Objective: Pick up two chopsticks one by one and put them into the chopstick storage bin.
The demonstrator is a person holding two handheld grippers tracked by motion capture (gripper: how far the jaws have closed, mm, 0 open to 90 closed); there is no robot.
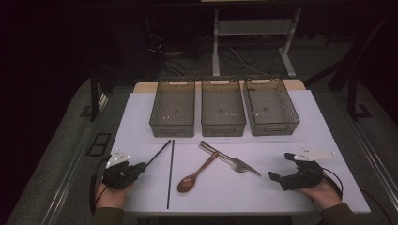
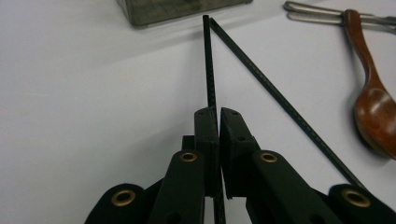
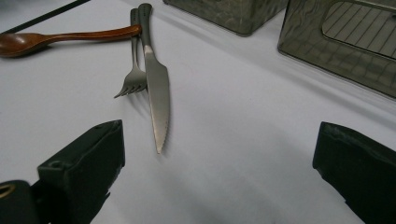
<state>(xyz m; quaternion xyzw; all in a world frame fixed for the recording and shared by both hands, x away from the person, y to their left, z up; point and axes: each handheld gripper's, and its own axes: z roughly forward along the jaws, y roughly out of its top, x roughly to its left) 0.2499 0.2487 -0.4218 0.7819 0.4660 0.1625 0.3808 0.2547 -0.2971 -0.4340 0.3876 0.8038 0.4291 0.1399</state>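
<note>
The left gripper (image 2: 218, 114) view reveals its jaws clenched on one chopstick (image 2: 209, 65); right gripper (image 1: 285, 167) released.

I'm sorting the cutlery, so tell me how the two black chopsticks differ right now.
The slanted chopstick is clamped at its near end between the shut jaws of the left gripper, while the straight chopstick lies free on the table. The slanted chopstick angles away toward the left bin; the straight chopstick runs nearly straight toward the table's near edge. Both are thin, black, and nearly meet at their far tips.
</note>
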